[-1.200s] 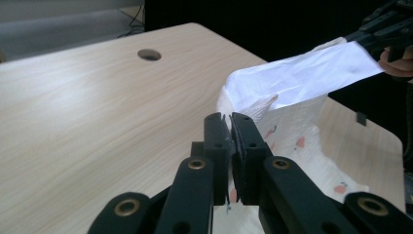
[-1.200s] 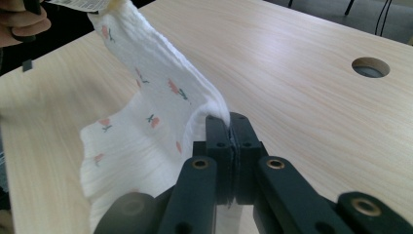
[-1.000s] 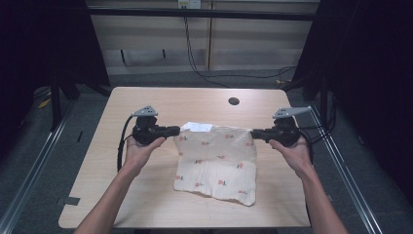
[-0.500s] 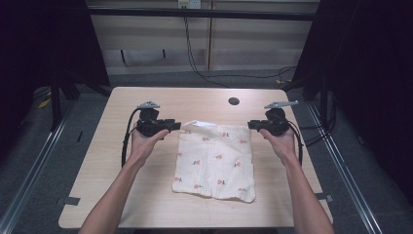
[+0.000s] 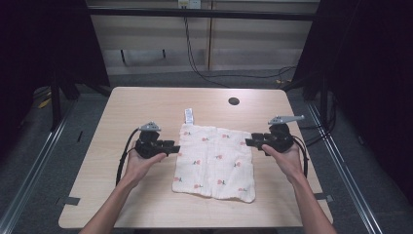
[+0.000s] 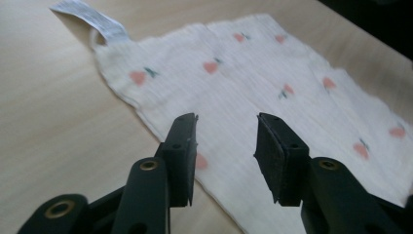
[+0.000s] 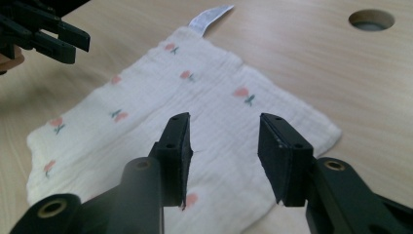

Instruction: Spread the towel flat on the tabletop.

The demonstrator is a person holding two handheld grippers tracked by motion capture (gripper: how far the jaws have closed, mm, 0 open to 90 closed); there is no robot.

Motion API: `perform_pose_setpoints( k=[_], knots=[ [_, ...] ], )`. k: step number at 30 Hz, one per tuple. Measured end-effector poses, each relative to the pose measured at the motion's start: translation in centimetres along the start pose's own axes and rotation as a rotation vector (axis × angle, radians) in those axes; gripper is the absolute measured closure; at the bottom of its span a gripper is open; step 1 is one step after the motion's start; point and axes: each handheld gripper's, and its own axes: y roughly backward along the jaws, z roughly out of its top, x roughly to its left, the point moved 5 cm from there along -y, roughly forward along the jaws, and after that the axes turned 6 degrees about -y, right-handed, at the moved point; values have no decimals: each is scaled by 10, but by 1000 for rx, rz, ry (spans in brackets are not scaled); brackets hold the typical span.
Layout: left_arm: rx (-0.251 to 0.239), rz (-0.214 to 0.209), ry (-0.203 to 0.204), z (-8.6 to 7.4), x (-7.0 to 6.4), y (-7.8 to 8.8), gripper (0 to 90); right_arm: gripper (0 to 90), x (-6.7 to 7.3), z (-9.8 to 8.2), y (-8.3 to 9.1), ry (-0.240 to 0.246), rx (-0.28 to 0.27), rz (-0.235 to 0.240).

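This looks like a lab recording bay: a bare pale wooden table with a round cable hole far beyond the jaws, black curtains on both sides, metal floor rails, and loose cables against the back wall.
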Motion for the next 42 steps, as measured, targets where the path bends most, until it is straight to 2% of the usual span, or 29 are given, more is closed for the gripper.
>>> perform_pose_setpoints(
  k=[1,3,4,5,7,10,12,14,15,16,17,18,21,22,24,26,27,30,31,33,35,36,37,38,40,42],
  knots=[
    [0,0,0,0,0,0,598,562,0,0,0,0,0,0],
    [33,-14,-30,-7,-10,2,598,564,7,-12,2,20,19,1],
    [43,-14,-33,-10,-13,5,594,572,11,-19,3,25,27,4],
    [48,-38,-42,-15,-20,13,587,591,18,-34,6,45,50,7],
    [57,-30,-54,-19,-23,16,593,606,21,-41,7,48,52,5],
    [97,-56,-90,-34,-37,23,634,643,31,-60,13,47,57,33],
    [115,-75,-116,-43,-47,23,687,660,40,-76,16,64,87,43],
    [116,-95,-92,-48,-53,18,703,656,42,-81,16,67,103,40],
    [128,-97,-103,-50,-55,15,707,653,43,-85,15,69,107,24],
    [133,-106,-121,-50,-56,12,677,629,42,-92,13,46,112,23],
    [138,-94,-126,-50,-55,8,642,623,39,-95,10,41,115,7],
    [132,-75,-96,-49,-48,3,621,610,34,-97,8,34,122,-2],
    [137,-65,-102,-46,-42,1,595,590,28,-100,3,29,135,-1],
    [141,-53,-111,-45,-40,0,595,584,25,-101,1,31,140,-17],
    [139,-47,-84,-46,-34,-4,596,580,18,-101,-2,24,136,-39],
    [137,-53,-81,-46,-35,-4,596,584,17,-100,-3,25,135,-46],
    [141,-63,-93,-45,-37,-4,593,590,16,-99,-4,35,138,-56],
    [162,-49,-105,-48,-41,-7,574,603,14,-97,-13,54,158,-83],
    [170,-34,-115,-50,-41,-9,574,603,14,-97,-13,54,158,-83],
    [177,-31,-136,-52,-43,-9,581,634,17,-97,-15,73,155,-87],
    [173,-33,-163,-54,-46,-9,701,706,21,-97,-17,92,159,-96],
    [172,-52,-166,-56,-48,-7,736,753,22,-97,-17,95,155,-91],
    [172,-52,-166,-56,-48,-7,798,753,22,-97,-17,95,155,-91],
    [177,-56,-171,-57,-49,-6,798,790,22,-97,-18,94,154,-88],
    [192,-62,-172,-59,-51,-4,880,857,24,-98,-18,83,155,-60],
    [191,-61,-169,-59,-51,-4,889,865,26,-99,-17,72,161,-49]
  ],
)
